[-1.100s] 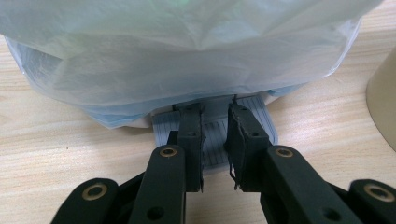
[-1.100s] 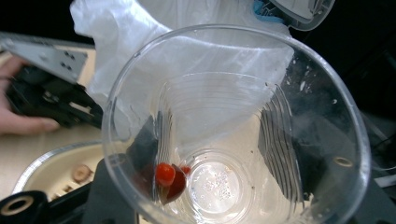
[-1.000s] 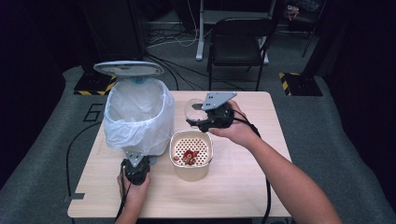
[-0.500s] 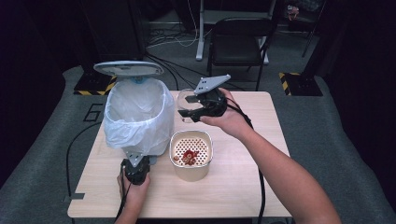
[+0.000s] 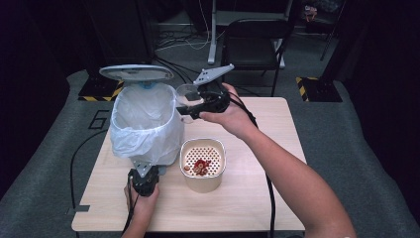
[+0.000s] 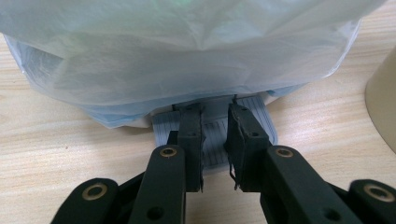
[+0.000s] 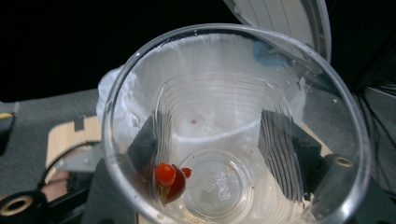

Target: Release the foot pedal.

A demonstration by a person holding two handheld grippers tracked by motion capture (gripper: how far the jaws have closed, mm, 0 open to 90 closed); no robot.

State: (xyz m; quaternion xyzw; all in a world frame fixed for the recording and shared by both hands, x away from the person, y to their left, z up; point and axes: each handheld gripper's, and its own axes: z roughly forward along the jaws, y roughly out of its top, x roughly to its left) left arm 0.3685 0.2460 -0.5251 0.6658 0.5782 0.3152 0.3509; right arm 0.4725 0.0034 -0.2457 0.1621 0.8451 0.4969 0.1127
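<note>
The right gripper [image 5: 190,106], its jaws clamping the clear plastic cup [image 5: 185,96], is now lifting it higher and closer to the lined bin [image 5: 143,126] than before, while the left gripper [image 5: 144,174] is keeping its jaws narrowed on the bin's pedal [image 6: 212,135].

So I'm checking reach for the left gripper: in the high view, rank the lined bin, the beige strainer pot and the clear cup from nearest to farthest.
1. Lined bin, right ahead of the left gripper.
2. Beige strainer pot, beside it on the table.
3. Clear cup, raised in the right gripper by the bin's far rim.
</note>
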